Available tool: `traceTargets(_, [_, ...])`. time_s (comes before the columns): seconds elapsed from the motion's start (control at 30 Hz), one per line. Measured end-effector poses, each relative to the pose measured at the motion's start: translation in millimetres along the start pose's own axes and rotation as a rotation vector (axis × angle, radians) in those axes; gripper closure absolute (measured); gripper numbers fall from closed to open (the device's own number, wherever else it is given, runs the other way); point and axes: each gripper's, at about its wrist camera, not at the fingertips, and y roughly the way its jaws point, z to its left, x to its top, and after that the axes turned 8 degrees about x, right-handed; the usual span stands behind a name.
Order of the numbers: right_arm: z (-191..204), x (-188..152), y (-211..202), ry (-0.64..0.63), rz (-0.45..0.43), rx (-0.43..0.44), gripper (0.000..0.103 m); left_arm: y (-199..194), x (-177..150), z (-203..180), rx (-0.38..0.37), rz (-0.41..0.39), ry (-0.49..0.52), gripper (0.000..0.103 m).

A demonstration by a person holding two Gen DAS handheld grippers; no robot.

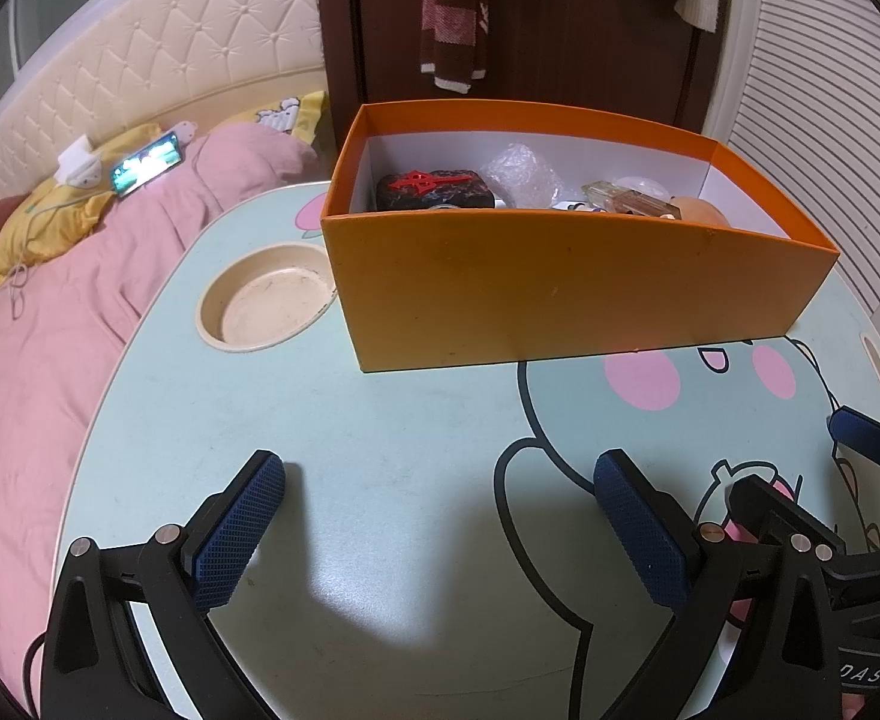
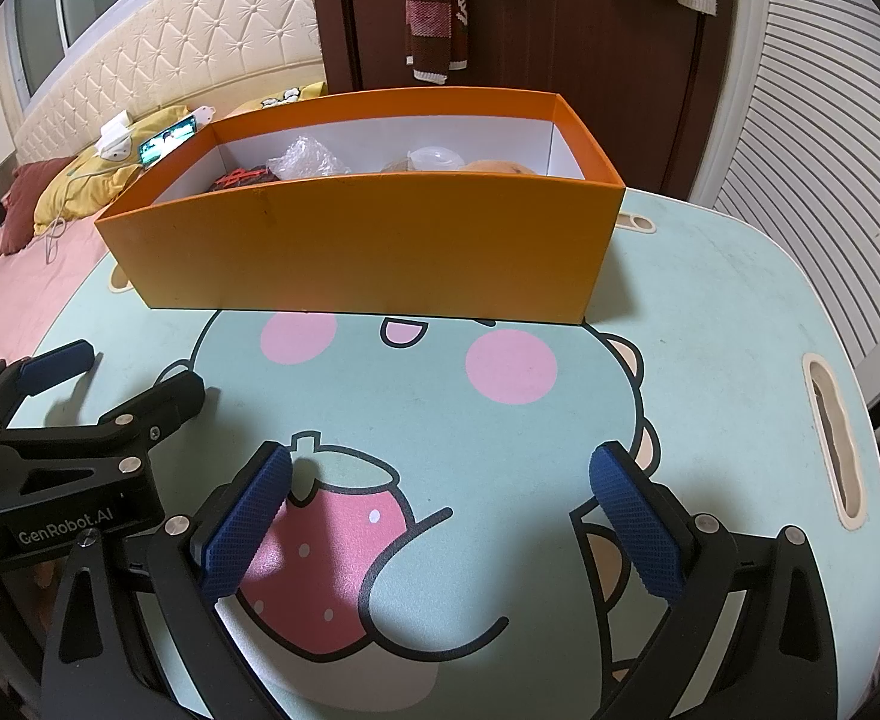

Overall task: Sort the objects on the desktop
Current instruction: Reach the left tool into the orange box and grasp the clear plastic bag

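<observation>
Orange box [image 1: 559,288]: stands toward the far edge of the table [image 1: 380,420], open at the top, white inside, its long near wall facing both cameras.
Box and table edges: its left end sits just beside the round recessed cup holder [image 1: 269,297] at the far left corner; in the right wrist view its right end stops near a small slot at the far right edge.
Contents: a dark case with a red emblem [image 1: 434,189] at the left end, crinkled clear plastic [image 1: 520,171] next to it, a glass bottle [image 1: 619,198] and a rounded orange-brown thing [image 1: 697,210] toward the right.
Open room: the whole near half of the mint cartoon-print table, from box wall to near edge, lies bare except for the two grippers.
Left gripper [image 1: 440,474]: jaws wide apart over the near left part of the table, holding nothing.
Right gripper [image 2: 440,468]: jaws wide apart above the printed strawberry, holding nothing; a long handle slot [image 2: 829,444] runs along the right edge.
Hard to make out: the box's near wall hides the lower parts of everything inside; the small items between bottle and case cannot be told.
Beyond the left edge: pink bedding [image 1: 50,330] with a lit phone [image 1: 149,162].
</observation>
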Motion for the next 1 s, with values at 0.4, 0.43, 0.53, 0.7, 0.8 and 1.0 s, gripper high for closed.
traceTargets(0.4, [12.4,17.2,-19.8,-0.019,-0.118,0.018,0.003,-20.7,18.5,27.9,-0.098,-0.072,-0.079,0.003])
traceTargets(0.43, [5.9,20.3,-20.8,-0.009,-0.127,0.029,0.005,-30.9,22.0,30.8,-0.1,-0.117,-0.079,0.005])
traceTargets(0.53, [0.1,25.1,-25.4,0.008,-0.151,0.068,0.018,-49.0,49.3,39.4,-0.119,-0.195,-0.067,0.01])
traceTargets(0.7, [-8.5,24.6,-22.7,0.026,-0.154,0.12,0.03,-44.4,93.1,35.0,-0.221,-0.193,-0.059,0.041])
traceTargets(0.8, [-10.9,21.0,-19.4,0.033,-0.158,0.148,0.03,-16.1,119.7,8.7,-0.262,-0.127,0.005,0.057])
traceTargets(1.0, [-22.3,15.2,-13.6,0.08,-0.148,0.2,0.03,26.4,140.5,-27.3,-0.159,-0.044,0.114,0.069])
